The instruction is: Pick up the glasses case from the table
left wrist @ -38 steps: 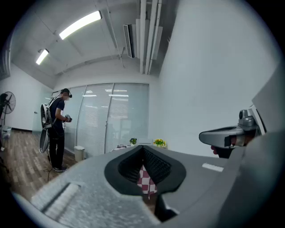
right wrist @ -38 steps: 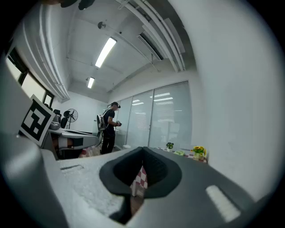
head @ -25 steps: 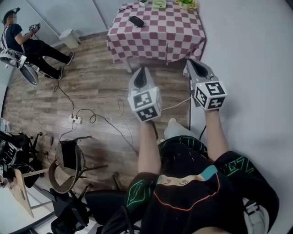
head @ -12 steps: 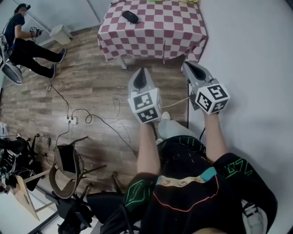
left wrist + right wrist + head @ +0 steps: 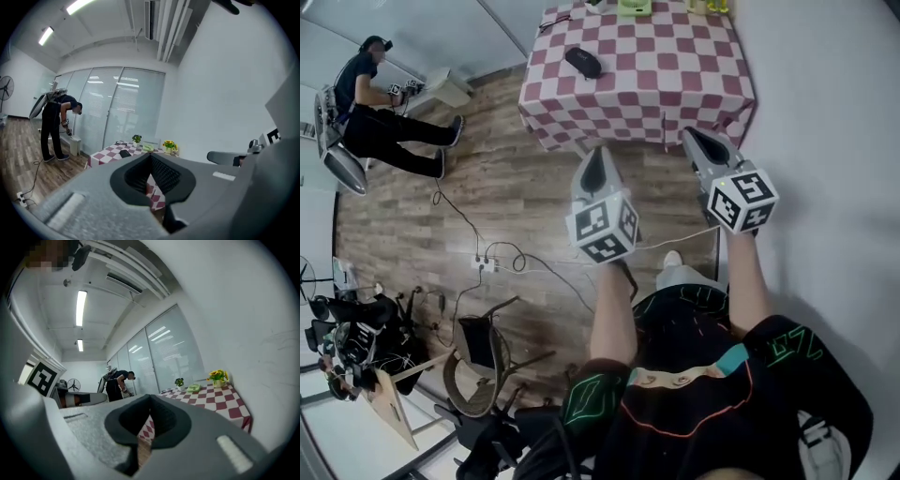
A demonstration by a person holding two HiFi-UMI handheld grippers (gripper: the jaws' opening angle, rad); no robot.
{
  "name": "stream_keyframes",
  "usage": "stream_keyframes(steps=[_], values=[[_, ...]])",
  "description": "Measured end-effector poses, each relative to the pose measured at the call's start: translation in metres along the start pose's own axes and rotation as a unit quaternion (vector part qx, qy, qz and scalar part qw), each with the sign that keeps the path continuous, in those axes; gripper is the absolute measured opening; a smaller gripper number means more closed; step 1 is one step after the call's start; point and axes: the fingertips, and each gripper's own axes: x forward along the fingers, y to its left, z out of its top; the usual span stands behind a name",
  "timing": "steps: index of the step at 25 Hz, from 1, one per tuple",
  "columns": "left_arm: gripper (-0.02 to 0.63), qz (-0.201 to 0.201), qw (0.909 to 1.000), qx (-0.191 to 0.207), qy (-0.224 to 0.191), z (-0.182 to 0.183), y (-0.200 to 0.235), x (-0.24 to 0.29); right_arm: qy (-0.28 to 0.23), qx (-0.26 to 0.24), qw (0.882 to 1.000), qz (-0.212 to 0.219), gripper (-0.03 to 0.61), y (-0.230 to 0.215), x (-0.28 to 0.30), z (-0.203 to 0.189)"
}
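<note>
The glasses case (image 5: 583,62), black and oblong, lies on the table with the red-and-white checked cloth (image 5: 675,84), toward its left side. It also shows small in the left gripper view as the case (image 5: 124,153). My left gripper (image 5: 597,155) is held over the wooden floor, short of the table's front edge, shut and empty. My right gripper (image 5: 695,137) is beside it, close to the table's front right corner, also shut with nothing in it. Both point at the table, with their jaws together in their own views: left gripper (image 5: 150,157), right gripper (image 5: 150,400).
A person (image 5: 380,117) bends over a white bin (image 5: 448,87) at the far left. Cables and a power strip (image 5: 484,265) lie on the floor. Chairs and gear (image 5: 473,352) crowd the lower left. A white wall (image 5: 834,112) runs along the right. Potted flowers (image 5: 168,146) and a green dish (image 5: 630,7) stand at the table's far edge.
Both grippers have travelled forward with the person, and the table's front edge now lies closer to their tips. The jaws stayed shut. The person at the left has bent toward the bin.
</note>
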Motion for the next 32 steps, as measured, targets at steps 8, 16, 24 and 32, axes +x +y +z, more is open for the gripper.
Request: stream_keyframes(steps=[8,16,24,32], values=[[0.009,0.014,0.9996,0.019,-0.017,0.021,0.007,0.047,-0.025,-0.010,1.000,0.004,0.005,-0.037,0.046,0.031],[0.009,0.039,0.9990,0.013,-0.016,0.027,0.039,0.080,-0.013,-0.029,0.999,0.020,0.005,-0.040,0.091,0.037],[0.009,0.016,0.9998,-0.001,0.007,0.011,0.048,0.160,0.019,-0.035,0.999,-0.007,0.005,-0.082,0.143,0.027],[0.009,0.020,0.9982,-0.021,0.052,-0.007,0.098,0.245,0.062,-0.029,0.998,-0.012,0.004,-0.106,0.237,0.011]])
